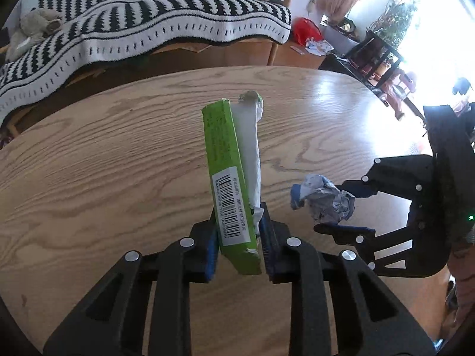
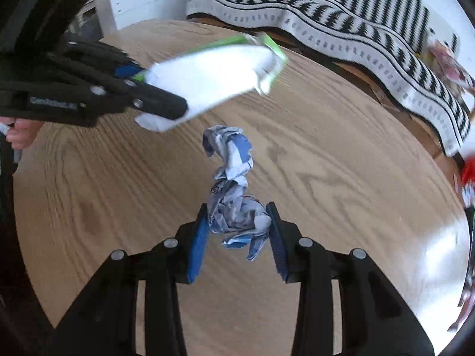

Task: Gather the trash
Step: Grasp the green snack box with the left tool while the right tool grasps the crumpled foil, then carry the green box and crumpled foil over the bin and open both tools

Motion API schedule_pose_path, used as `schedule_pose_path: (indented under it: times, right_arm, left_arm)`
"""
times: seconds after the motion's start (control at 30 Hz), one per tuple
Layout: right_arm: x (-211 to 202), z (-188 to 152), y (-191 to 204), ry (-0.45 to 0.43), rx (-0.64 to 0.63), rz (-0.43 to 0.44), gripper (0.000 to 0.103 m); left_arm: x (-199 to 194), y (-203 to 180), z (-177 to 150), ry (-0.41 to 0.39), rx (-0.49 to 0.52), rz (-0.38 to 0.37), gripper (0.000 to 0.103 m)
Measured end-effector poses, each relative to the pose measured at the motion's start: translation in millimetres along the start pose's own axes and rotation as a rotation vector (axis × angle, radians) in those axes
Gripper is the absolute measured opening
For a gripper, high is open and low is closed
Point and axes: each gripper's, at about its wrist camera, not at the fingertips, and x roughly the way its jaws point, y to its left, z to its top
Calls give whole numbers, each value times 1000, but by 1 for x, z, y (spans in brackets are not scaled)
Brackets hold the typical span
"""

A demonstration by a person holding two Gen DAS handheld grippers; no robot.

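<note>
A home living room. A wooden table [image 1: 118,154] stands by a sofa under a black-and-white striped throw [image 1: 148,26], with a plush toy [image 1: 35,26] on it. Potted plants [image 1: 392,20] sit beside a bright window.

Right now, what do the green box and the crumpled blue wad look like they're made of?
Green box: thin printed cardboard, slightly glossy, with sharp folded edges, a barcode label and a plain white inside. Crumpled wad: probably printed paper, matte, holding tight creases; it could be a thin wrapper.
</note>
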Motion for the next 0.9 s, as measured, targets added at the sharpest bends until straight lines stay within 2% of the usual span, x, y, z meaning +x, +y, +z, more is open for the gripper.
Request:
schedule_pose_path:
  times: [0.33,0.6,0.73,0.9]
  right_arm:
    - [-58,-26,7,-15,132,-30,38]
    - [-119,-51,11,-33,245,-87,38]
    - [-154,-81,21,-53,298,-110,38]
    - [-203,-136,36,-81,362,-157,38]
  left_arm:
    - [-58,-21,-26,-42,-24,14,24]
    - [-113,-60,-55,-77,19,21,24]
    - [-133,-84,-71,-95,24,21,24]
    - [-138,-132,-96,-87,65,-41,24]
